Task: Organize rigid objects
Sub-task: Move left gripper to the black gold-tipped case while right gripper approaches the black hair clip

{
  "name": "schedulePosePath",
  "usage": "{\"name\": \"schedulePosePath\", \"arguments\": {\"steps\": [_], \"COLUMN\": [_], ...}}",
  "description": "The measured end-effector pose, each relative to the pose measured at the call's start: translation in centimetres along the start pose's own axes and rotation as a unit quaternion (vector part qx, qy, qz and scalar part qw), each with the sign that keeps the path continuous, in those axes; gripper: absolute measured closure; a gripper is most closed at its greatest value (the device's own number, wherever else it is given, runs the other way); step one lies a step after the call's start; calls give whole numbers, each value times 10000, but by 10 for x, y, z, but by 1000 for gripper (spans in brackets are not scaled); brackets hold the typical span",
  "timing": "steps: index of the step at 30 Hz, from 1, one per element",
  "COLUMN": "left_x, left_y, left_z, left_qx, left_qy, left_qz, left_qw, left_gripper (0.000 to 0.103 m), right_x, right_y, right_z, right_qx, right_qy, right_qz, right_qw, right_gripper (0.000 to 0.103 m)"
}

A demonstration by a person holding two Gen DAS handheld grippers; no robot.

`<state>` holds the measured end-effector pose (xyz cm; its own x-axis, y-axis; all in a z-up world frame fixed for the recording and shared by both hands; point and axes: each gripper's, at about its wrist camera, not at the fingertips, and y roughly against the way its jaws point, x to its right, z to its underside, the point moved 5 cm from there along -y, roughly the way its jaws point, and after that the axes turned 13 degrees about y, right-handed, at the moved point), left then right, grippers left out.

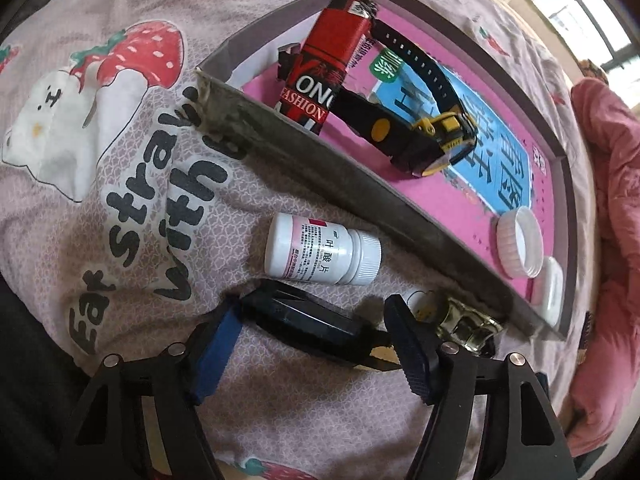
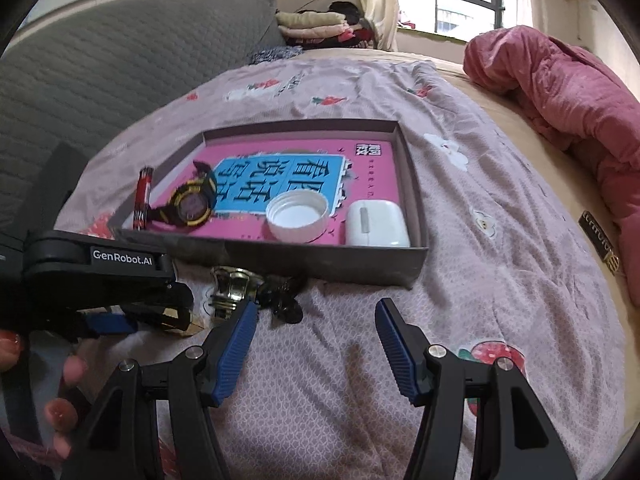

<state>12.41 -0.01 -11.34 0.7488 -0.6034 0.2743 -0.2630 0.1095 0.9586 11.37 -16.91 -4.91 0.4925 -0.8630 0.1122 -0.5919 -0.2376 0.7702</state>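
My left gripper (image 1: 314, 308) points down at the bedsheet with its jaws wide, and a flat black case (image 1: 308, 328) with a gold edge lies between the pads, close to both. A white pill bottle (image 1: 320, 256) lies on its side just beyond it. A gold metal knob (image 1: 464, 320) (image 2: 230, 286) and a black clip (image 2: 284, 296) lie before the grey box (image 2: 320, 258). Inside the box are a red pack (image 1: 328, 64), a black-and-yellow watch (image 1: 432, 136), a white lid (image 2: 298, 216) and a white earbud case (image 2: 376, 224). My right gripper (image 2: 317, 303) hangs open over bare sheet beside the clip.
The box holds a pink book (image 2: 280, 176) as its floor and sits on a strawberry-print sheet (image 1: 120, 160). A pink quilt (image 2: 560, 92) is bunched at the right, a grey padded headboard (image 2: 100, 60) at the left. A hand (image 2: 60, 380) holds the left tool.
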Motion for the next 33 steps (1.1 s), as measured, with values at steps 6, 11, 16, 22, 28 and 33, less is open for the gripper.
{"name": "schedulePosePath", "arguments": {"steps": [6, 11, 16, 22, 28, 33], "left_x": [2, -2, -7, -15, -21, -12], "left_y": [-2, 1, 3, 9, 13, 12], "left_z": [1, 1, -1, -1, 3, 7], "left_qx": [-34, -16, -20, -48, -19, 7], "left_qy": [-330, -529, -677, -686, -894, -1194], "left_qz": [14, 170, 302, 498, 483, 489], "left_qw": [9994, 9985, 9972, 9964, 9948, 9916], "left_gripper": [35, 42, 47, 53, 57, 58], "right_x": [-13, -14, -16, -22, -30, -25], "right_y": [-16, -24, -34, -40, -37, -34], "right_z": [0, -1, 1, 2, 2, 0], "right_qx": [-197, -195, -256, -257, -285, -264], "right_qy": [695, 806, 870, 1017, 1115, 926], "right_qz": [327, 353, 252, 105, -58, -153], "right_qw": [9969, 9959, 9956, 9944, 9933, 9952], "right_gripper": [42, 42, 45, 71, 85, 86]}}
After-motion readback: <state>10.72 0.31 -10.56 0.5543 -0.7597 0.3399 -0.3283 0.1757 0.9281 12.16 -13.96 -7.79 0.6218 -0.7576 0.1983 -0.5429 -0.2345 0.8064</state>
